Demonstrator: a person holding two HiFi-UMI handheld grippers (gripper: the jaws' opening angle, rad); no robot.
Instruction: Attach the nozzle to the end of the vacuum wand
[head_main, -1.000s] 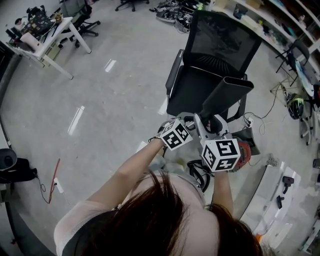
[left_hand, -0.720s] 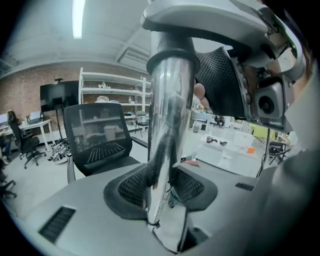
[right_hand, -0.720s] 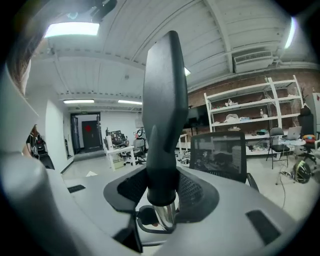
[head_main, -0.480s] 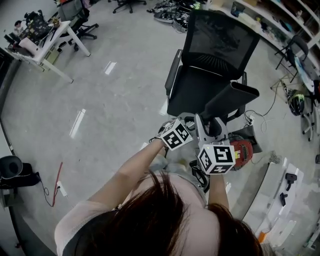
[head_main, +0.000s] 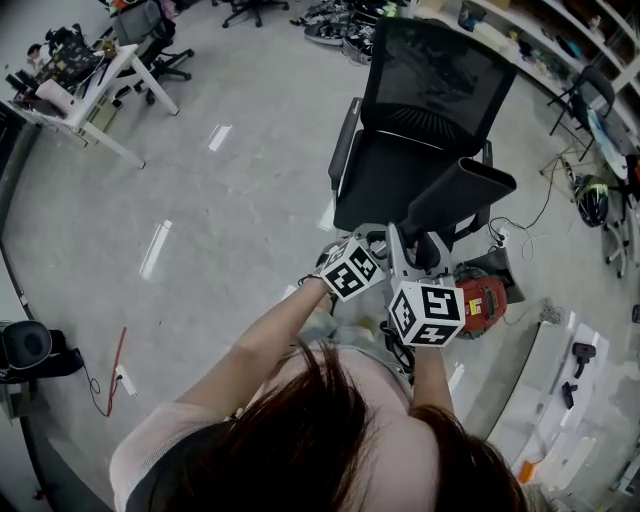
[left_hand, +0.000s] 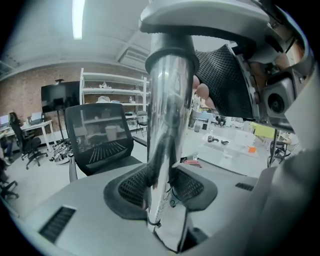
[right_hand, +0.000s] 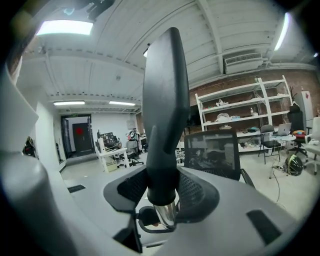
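The dark wedge-shaped nozzle (head_main: 455, 195) stands up from my hands in front of the chair seat. In the right gripper view the nozzle (right_hand: 162, 110) rises between the mesh pads (right_hand: 197, 192), and the right gripper (right_hand: 162, 192) is shut on its collar. A short piece of chrome wand (right_hand: 166, 214) shows directly under that collar. In the left gripper view the chrome wand (left_hand: 167, 125) runs up between the pads, with the left gripper (left_hand: 160, 187) shut on it. In the head view the left gripper (head_main: 378, 245) and right gripper (head_main: 420, 265) are close together, their marker cubes nearly touching.
A black mesh office chair (head_main: 420, 110) stands just beyond the grippers. The red vacuum body (head_main: 482, 300) lies on the floor to the right, with cables near it. A white desk (head_main: 95, 85) is far left; shelves (head_main: 560, 50) and a white table (head_main: 545, 400) are on the right.
The right gripper has shifted slightly left, closer to the left gripper, and the nozzle has tilted a little with it. The left gripper has barely moved.
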